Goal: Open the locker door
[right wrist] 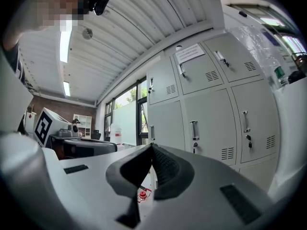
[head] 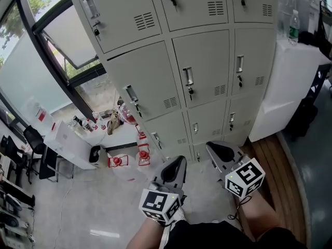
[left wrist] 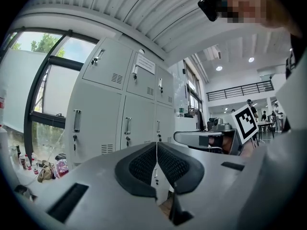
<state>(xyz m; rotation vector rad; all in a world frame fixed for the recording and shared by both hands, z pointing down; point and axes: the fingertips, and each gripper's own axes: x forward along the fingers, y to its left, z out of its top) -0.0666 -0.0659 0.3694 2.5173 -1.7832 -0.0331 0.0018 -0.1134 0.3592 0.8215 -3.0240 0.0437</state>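
Note:
A bank of grey metal lockers [head: 202, 66] fills the upper half of the head view, every door shut, each with a vertical handle [head: 188, 75] and a key lock below it. My left gripper [head: 177, 163] and right gripper [head: 213, 148] are held low in front of the bottom row, apart from the doors. Both are shut with nothing between the jaws. In the left gripper view the left gripper [left wrist: 157, 150] points at the lockers [left wrist: 127, 123], pads pressed together. The right gripper [right wrist: 152, 150] faces the lockers [right wrist: 211, 123] the same way.
A white cabinet [head: 290, 87] with a bottle [head: 293, 27] on top stands to the right of the lockers. At the left are a low white table [head: 72, 144] with small bottles, red items [head: 143, 153] on the floor, and large windows [head: 46, 51]. Wooden boards [head: 270, 160] run along the right.

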